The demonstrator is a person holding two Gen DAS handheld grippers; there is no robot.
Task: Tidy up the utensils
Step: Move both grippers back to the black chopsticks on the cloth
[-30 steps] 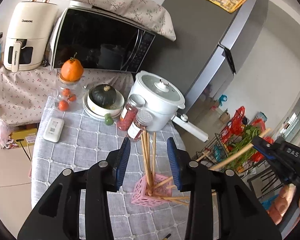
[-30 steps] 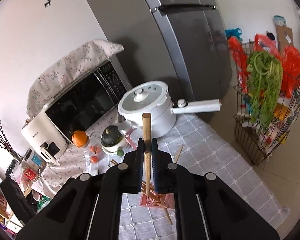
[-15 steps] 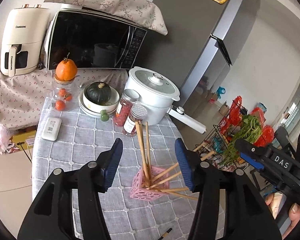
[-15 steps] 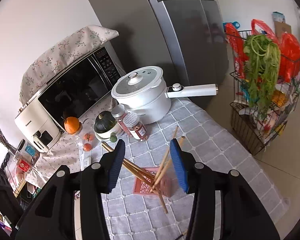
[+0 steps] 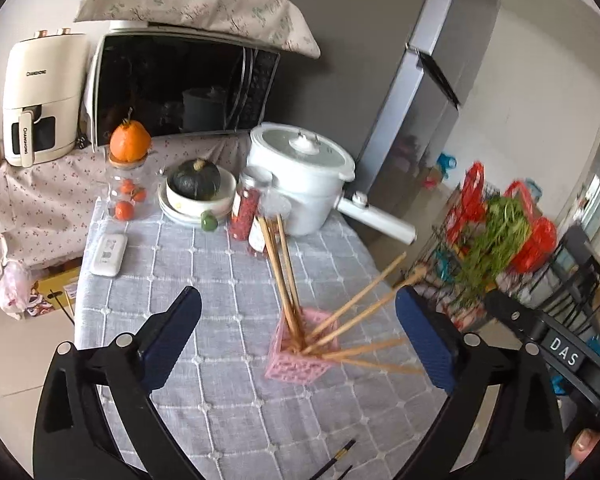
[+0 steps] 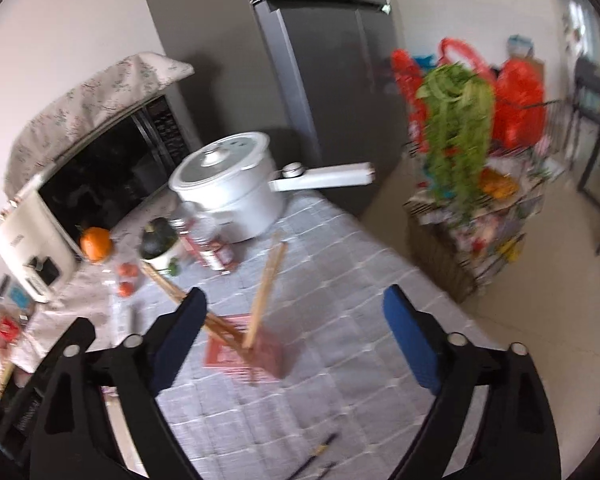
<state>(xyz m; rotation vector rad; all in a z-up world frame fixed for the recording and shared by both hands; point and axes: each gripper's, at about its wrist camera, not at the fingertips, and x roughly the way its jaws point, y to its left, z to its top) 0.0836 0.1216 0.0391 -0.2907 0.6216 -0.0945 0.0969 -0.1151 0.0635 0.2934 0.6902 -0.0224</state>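
Note:
A pink mesh basket [image 5: 300,360] stands on the grey checked tablecloth [image 5: 204,280] and holds several wooden chopsticks [image 5: 284,276] that lean out to the back and right. It also shows in the right wrist view [image 6: 244,354], blurred. My left gripper [image 5: 298,336] is open and empty, above and in front of the basket. My right gripper [image 6: 294,332] is open and empty, also above the basket; its body [image 5: 548,340] shows at the right of the left wrist view. Dark chopsticks [image 5: 336,460] lie at the table's near edge.
A white pot [image 5: 300,176] with a long handle, two spice jars [image 5: 244,212], a bowl with a squash [image 5: 198,188], a jar topped by an orange [image 5: 128,176] and a white remote [image 5: 108,254] stand behind. A microwave [image 5: 180,88], fridge [image 5: 380,60] and vegetable rack [image 5: 496,240] surround the table.
My right gripper has let go of the wooden chopstick, which now stands in the basket, and opened wide. My left gripper has opened wider. Both have pulled back from the basket.

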